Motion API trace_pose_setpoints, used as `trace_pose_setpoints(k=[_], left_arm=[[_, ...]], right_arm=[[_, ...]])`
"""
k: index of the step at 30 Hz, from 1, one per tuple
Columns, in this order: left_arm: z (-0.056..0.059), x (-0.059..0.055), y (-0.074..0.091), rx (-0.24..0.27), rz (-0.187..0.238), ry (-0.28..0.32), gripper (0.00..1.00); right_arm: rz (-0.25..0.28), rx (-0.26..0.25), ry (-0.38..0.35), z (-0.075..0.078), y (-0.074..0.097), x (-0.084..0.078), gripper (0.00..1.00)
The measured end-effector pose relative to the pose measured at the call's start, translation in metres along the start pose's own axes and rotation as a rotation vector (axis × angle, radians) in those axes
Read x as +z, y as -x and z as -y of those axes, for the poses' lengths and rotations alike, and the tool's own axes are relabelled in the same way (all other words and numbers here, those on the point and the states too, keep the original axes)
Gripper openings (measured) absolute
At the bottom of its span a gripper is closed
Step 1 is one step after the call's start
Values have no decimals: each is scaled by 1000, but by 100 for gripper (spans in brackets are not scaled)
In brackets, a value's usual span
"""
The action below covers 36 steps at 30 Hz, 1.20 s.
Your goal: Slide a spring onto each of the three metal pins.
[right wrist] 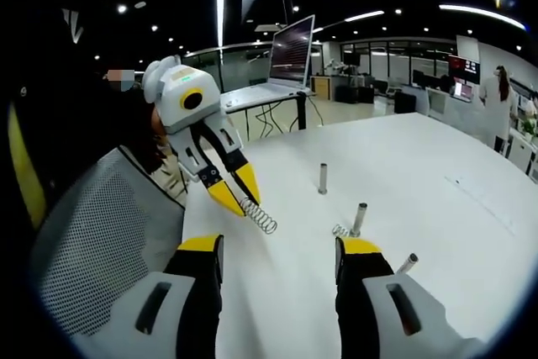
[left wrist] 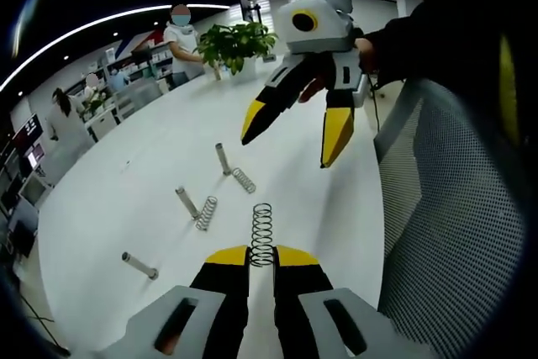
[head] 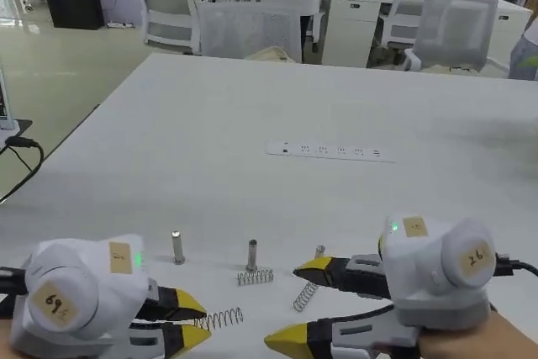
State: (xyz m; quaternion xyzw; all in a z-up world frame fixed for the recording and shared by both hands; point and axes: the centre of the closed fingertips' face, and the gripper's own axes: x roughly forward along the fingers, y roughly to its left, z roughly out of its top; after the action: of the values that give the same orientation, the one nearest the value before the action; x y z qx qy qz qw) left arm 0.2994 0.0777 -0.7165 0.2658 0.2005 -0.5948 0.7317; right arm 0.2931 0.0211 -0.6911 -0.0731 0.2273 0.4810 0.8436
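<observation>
Three metal pins stood upright and bare on the white table (head: 353, 107) in the head view: the left pin (head: 177, 247), the middle pin (head: 252, 255) and the right pin (head: 319, 251). The first loose spring (head: 255, 276) lay flat just in front of the middle pin. The second loose spring (head: 305, 295) lay near the right pin, seen between the jaws of the right gripper (head: 296, 304), which were spread wide and held nothing. At the lower left, the left gripper (head: 187, 319) was pinched on one end of the held spring (head: 218, 319), which pointed sideways toward the right gripper. In the left gripper view, its own jaws sat nearly together on the near end of that spring, whose coils ran straight ahead, with the three pins off to the left and the right gripper gaping beyond. In the right gripper view, its own jaws stood far apart and empty over the table, and the left gripper at upper left carried the spring with its free end sloping down. No pin wore a spring, so the task looked barely begun. The step in hand seemed to be threading the held spring. Doing it well would mean turning the spring upright, centring its free end over one pin's top, lowering it along the pin's axis, and letting go only once the coils ringed the pin.
</observation>
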Motion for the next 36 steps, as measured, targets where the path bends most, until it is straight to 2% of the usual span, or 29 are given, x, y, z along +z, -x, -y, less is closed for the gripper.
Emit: trace_pose_setpoints(k=[14, 21, 28, 36], left_arm=[[16, 26, 1, -44, 65, -41, 2], [21, 33, 2, -57, 81, -58, 2], [27, 38, 3, -74, 96, -69, 2], [30, 41, 3, -86, 109, -82, 2]], right_arm=[[7, 59, -15, -13, -6, 2, 38], [2, 92, -16, -20, -6, 0, 29], [-4, 112, -17, -25, -8, -1, 26], [-15, 149, -17, -34, -8, -4, 16]])
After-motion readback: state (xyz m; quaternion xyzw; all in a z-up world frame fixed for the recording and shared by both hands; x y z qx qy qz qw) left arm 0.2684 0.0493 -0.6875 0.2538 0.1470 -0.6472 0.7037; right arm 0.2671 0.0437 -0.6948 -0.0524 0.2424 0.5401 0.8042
